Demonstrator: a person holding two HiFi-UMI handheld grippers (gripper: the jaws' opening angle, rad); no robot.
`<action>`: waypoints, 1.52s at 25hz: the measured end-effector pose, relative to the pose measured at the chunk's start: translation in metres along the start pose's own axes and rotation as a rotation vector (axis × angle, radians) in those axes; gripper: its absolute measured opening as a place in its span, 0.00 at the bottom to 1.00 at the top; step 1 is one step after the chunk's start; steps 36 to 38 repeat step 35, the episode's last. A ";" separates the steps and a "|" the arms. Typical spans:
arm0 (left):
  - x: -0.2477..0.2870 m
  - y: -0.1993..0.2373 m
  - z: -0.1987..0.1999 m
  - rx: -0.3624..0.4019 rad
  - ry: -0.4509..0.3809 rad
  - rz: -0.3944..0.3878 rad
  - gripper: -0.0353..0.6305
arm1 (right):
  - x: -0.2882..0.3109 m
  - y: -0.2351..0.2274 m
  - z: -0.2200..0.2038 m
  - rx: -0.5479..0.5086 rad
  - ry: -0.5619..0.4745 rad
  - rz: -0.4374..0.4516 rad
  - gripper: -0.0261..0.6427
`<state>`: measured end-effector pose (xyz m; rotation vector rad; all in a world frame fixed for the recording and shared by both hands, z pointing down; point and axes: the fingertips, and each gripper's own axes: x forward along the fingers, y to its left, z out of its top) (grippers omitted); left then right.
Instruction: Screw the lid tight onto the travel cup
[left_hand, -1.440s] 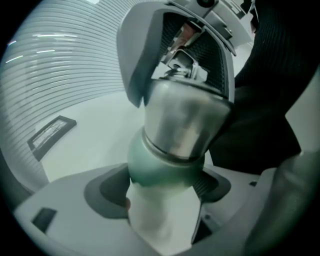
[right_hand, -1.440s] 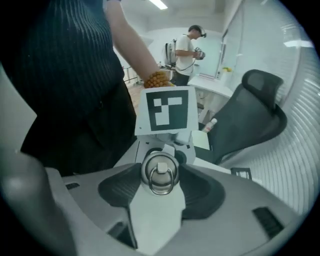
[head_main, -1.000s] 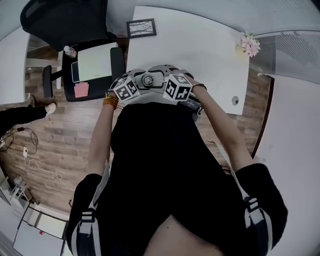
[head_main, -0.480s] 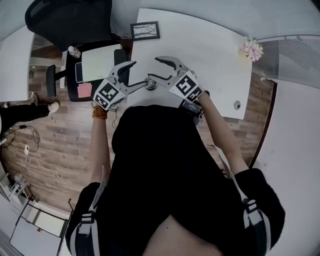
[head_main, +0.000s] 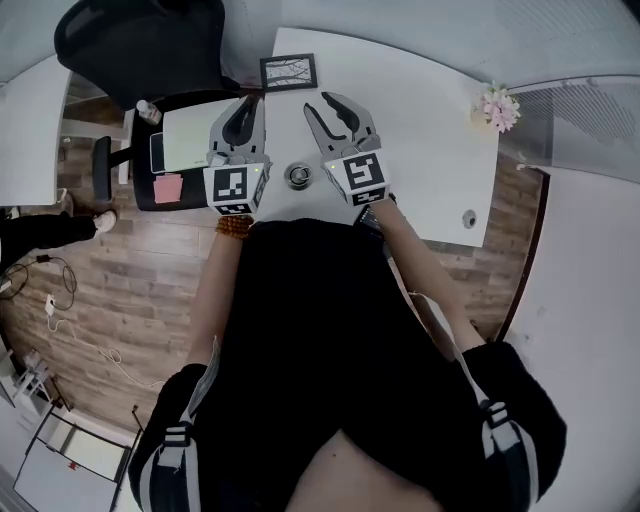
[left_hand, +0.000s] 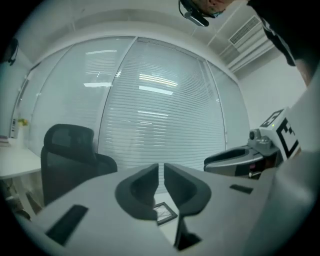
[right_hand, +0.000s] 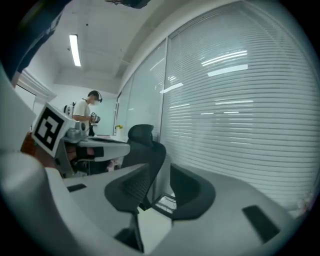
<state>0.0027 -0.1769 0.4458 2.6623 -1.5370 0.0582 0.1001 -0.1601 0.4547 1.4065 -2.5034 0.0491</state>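
The travel cup (head_main: 298, 176) stands on the white table (head_main: 420, 120) near its front edge; from above I see a round metal top. Neither gripper touches it. My left gripper (head_main: 249, 101) reaches past the cup on its left. Its jaws are closing, down to a thin slit, with nothing between them (left_hand: 161, 167). My right gripper (head_main: 328, 103) reaches past the cup on its right. Its jaws are closing too, with an empty gap still between them (right_hand: 160, 175). Both point at the blinds beyond the table.
A small framed picture (head_main: 288, 72) lies at the table's far edge ahead of both grippers. Pink flowers (head_main: 498, 97) stand at the far right corner. A black chair (head_main: 140, 45) and a side table with a notepad (head_main: 190, 125) are at the left.
Both grippers moved from beside the cup forward over the table, past it. Their jaws went from wide open to nearly together on the left and half closed on the right.
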 end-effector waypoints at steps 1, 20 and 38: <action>0.002 -0.002 0.002 0.010 0.004 0.022 0.11 | 0.002 -0.003 0.002 0.011 0.002 -0.034 0.22; 0.005 -0.014 -0.011 0.036 0.064 0.106 0.08 | 0.014 0.013 0.002 0.003 0.071 -0.182 0.04; 0.006 -0.015 -0.018 0.039 0.084 0.100 0.08 | 0.015 0.015 -0.002 -0.001 0.079 -0.160 0.04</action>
